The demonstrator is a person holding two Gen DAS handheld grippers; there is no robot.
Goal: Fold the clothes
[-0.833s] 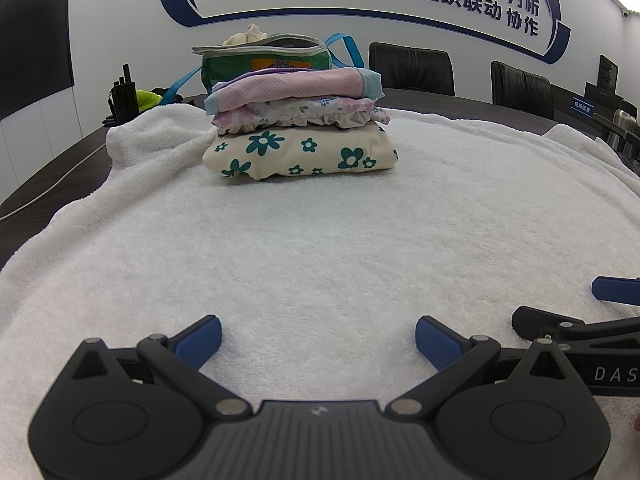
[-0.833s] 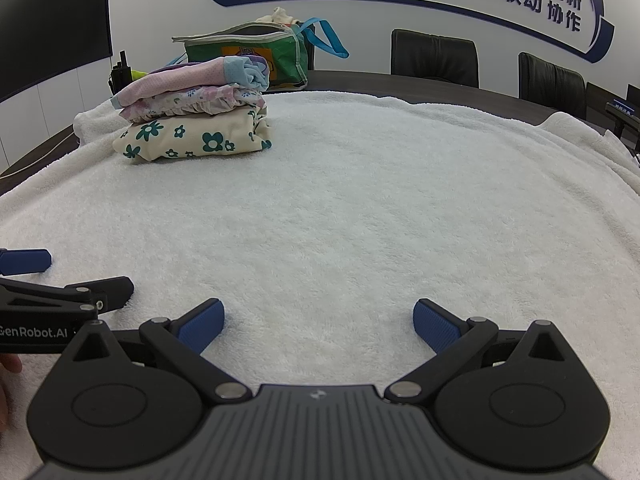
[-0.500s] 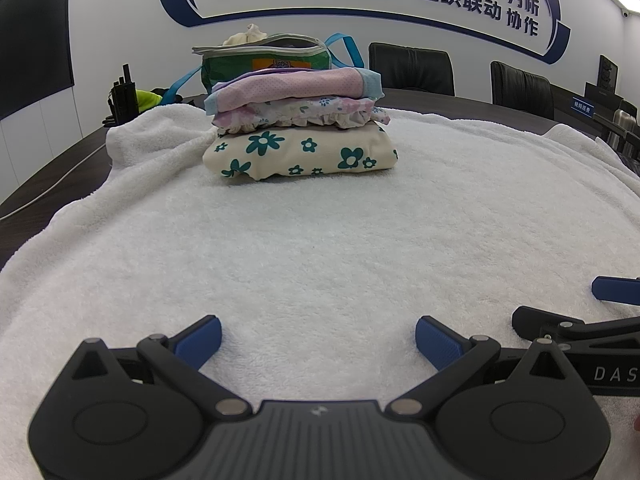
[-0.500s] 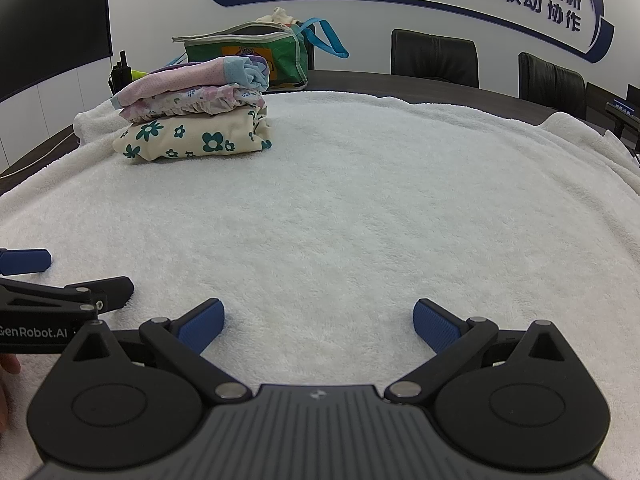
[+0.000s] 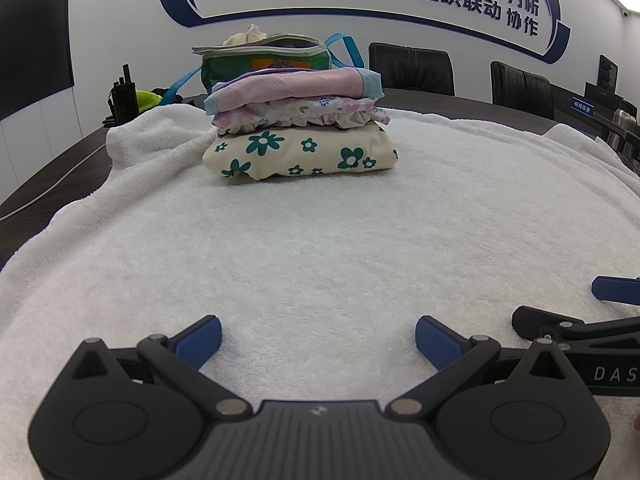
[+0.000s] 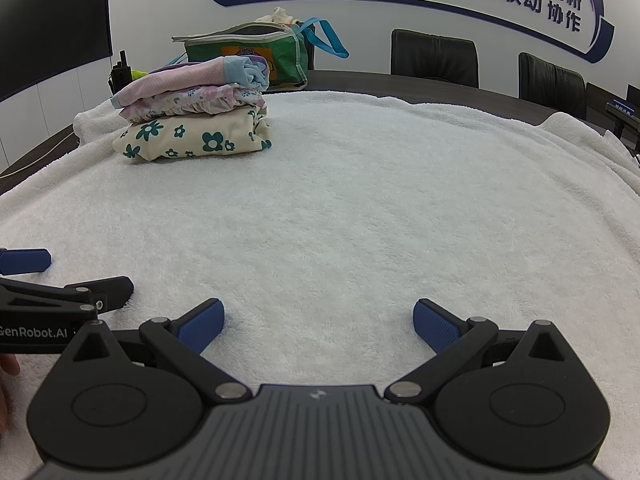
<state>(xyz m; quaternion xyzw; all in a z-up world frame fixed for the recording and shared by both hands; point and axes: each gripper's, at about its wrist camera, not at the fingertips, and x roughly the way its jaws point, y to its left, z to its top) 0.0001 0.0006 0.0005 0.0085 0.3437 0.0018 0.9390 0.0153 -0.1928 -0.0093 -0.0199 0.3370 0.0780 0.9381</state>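
Three folded garments sit stacked on a white towel [image 5: 320,240]: a cream flower-print piece [image 5: 300,156] at the bottom, a ruffled floral piece [image 5: 304,114] in the middle and a pink dotted piece [image 5: 288,86] on top, at about twelve o'clock in the left wrist view and eleven o'clock in the right wrist view. Just behind the pile, a green zippered bag [image 5: 264,60] with blue straps stands on the dark table [image 6: 400,84], with black chairs [image 5: 412,68] along the lettered wall. Both the left gripper [image 5: 318,338] and the right gripper [image 6: 318,326] hover side by side over bare towel at six o'clock, jaws spread wide apart and holding nothing.
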